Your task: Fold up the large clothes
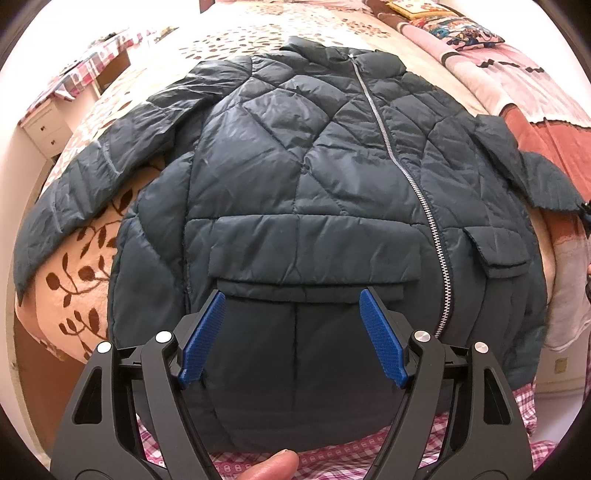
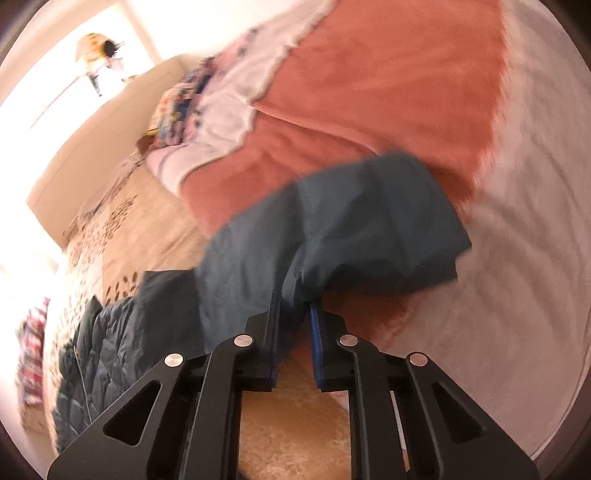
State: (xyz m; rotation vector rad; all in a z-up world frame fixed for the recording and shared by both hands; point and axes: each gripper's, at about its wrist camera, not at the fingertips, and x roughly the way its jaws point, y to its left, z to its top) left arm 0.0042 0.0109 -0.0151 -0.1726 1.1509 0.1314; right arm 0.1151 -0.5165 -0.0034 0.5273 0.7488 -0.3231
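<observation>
A dark teal quilted jacket (image 1: pixel 295 177) lies face up on the bed, zipped, collar at the far end, both sleeves spread out. My left gripper (image 1: pixel 293 310) hovers open over its lower hem, below the left pocket flap, with nothing between the blue pads (image 1: pixel 201 339). In the right wrist view my right gripper (image 2: pixel 295 306) is shut on the jacket's sleeve (image 2: pixel 351 221), pinching the cloth near the cuff, which hangs blurred over the blankets. The jacket's body (image 2: pixel 103 350) shows at lower left there.
A beige leaf-print blanket (image 1: pixel 81 266) covers the bed, with a rust and white blanket (image 2: pixel 388 92) and patterned pillows (image 1: pixel 461 29) on the right. A pink checked sheet (image 1: pixel 332 458) runs along the near edge. A white bedside drawer unit (image 1: pixel 44 125) stands at left. A thumb (image 1: pixel 273 465) shows below.
</observation>
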